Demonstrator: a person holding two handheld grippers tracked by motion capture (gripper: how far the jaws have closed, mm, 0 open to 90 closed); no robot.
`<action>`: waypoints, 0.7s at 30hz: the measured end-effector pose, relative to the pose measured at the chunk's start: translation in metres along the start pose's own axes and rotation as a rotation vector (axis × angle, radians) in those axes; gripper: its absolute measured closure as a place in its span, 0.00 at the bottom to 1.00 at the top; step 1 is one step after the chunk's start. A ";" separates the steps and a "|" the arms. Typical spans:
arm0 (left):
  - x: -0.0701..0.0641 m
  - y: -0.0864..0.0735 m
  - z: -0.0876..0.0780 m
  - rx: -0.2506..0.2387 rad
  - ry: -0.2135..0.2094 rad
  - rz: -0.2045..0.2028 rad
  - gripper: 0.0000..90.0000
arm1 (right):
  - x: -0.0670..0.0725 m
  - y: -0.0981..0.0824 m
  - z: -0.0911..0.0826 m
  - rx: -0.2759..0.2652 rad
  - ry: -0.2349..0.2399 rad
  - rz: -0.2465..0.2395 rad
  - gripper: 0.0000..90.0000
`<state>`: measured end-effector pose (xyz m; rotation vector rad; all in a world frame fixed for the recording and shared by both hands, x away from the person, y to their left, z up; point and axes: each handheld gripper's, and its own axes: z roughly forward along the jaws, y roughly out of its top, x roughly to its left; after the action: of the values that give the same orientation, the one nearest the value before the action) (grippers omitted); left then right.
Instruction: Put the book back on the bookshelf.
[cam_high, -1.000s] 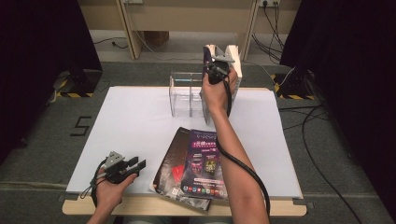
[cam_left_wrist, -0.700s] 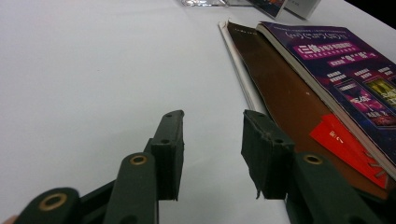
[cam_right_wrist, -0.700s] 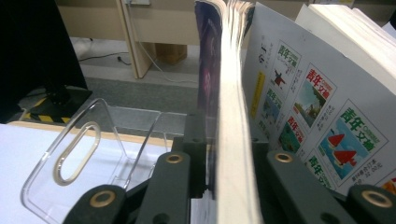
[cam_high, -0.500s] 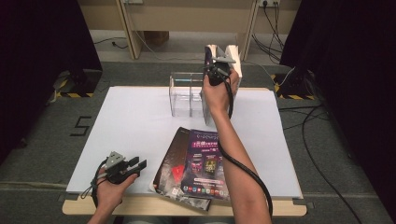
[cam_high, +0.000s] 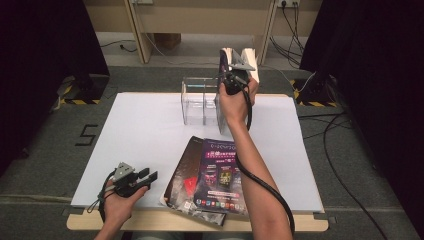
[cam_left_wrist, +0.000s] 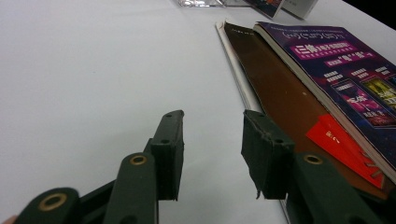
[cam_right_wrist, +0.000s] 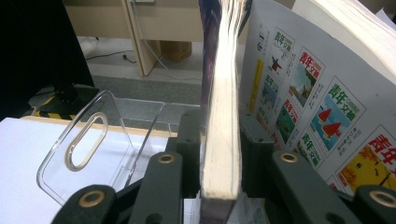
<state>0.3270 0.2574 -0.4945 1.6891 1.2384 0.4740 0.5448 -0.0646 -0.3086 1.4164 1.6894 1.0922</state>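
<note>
My right gripper (cam_high: 229, 74) reaches to the far side of the table, at the clear acrylic rack (cam_high: 197, 97). A purple-covered book (cam_right_wrist: 219, 116) stands upright in the rack between its jaws. The jaws have just been opening, and the pads now flank the book closely without a firm squeeze. A white book (cam_right_wrist: 317, 88) with coloured cover pictures leans right beside it. My left gripper (cam_high: 146, 176) rests near the table's front left edge. In the left gripper view it (cam_left_wrist: 212, 128) is open with nothing between its fingers.
A purple magazine (cam_high: 222, 172) lies flat at the front centre on a brown-covered book (cam_left_wrist: 275, 88), just right of the left gripper. Bare white tabletop (cam_high: 140, 130) lies to the left of the rack. Cables and table legs lie on the floor beyond.
The right hand has barely shifted at the rack. The left hand and the flat books are as before.
</note>
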 end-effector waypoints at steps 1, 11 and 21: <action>0.000 0.000 0.000 0.000 0.000 0.000 0.65 | 0.000 0.000 0.000 0.001 0.001 0.002 0.82; -0.001 0.000 0.000 -0.003 -0.004 0.000 0.64 | -0.002 -0.005 -0.006 -0.001 0.017 0.015 0.79; -0.003 0.000 0.000 -0.001 -0.004 0.004 0.64 | -0.005 -0.013 -0.013 0.013 0.034 0.029 0.75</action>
<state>0.3261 0.2547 -0.4935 1.6909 1.2318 0.4727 0.5285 -0.0725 -0.3147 1.4424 1.7068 1.1291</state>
